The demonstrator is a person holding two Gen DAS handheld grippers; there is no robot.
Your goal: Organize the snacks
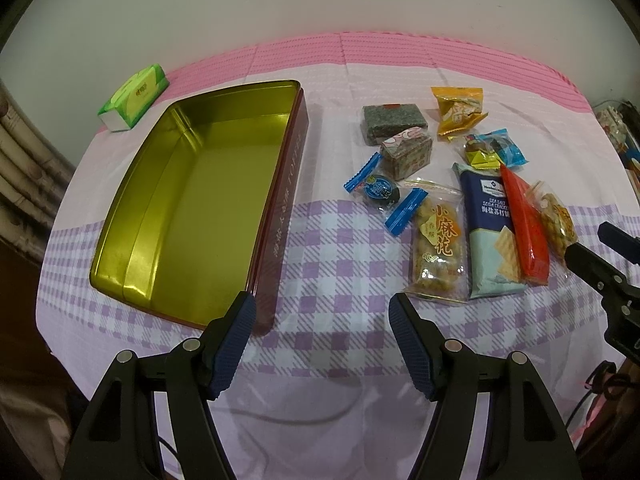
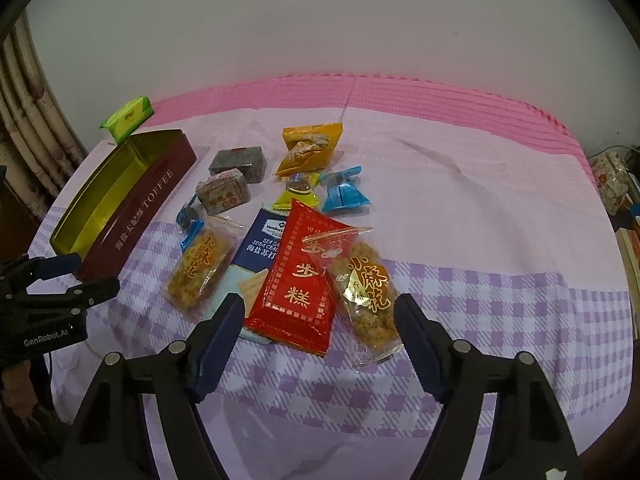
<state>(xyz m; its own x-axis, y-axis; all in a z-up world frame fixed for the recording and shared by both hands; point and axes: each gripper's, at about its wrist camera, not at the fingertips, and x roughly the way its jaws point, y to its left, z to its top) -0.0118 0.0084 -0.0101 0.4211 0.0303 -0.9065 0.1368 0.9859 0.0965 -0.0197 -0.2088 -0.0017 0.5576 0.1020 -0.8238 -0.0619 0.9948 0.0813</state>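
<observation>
snacks (image 2: 280,240) lying loose in a cluster on the checked bedsheet (image 2: 480,300), toward its right half in the left wrist view, none yet in the toffee tin (image 1: 192,208). tin sitting open and bare inside toward the sheet's left edge, lid nowhere in sight, green tissue pack (image 1: 134,96) near the far left corner behind it. so, by the look of it, sorting barely starting: everything waiting to be moved.

red cake packet (image 2: 298,276) lying on top of the pile nearest the front edge, overlapping the sea salt soda cracker pack (image 2: 260,248) on one side and a clear fried-twist packet (image 2: 366,292) on the other. long axis of the red packet running from the front edge toward the far edge, leaning slightly right at the top, printed face up. cracker pack lying roughly parallel beside it; second fried-twist packet (image 2: 198,272) likewise, nearer the tin. smaller pieces behind: two wrapped blocks (image 2: 230,184), orange pouch (image 2: 308,148), blue and yellow candies (image 2: 344,192).

right gripper (image 2: 320,312) hanging over the red packet, jaws wide and straddling it plus the twist packet, pads apparently not pressing; nothing grasped. left gripper (image 1: 322,312) hovering between tin and snacks, fingers released, only sheet between them.

tin's long axis running front to far as well, so packets probably needing little turning.
</observation>
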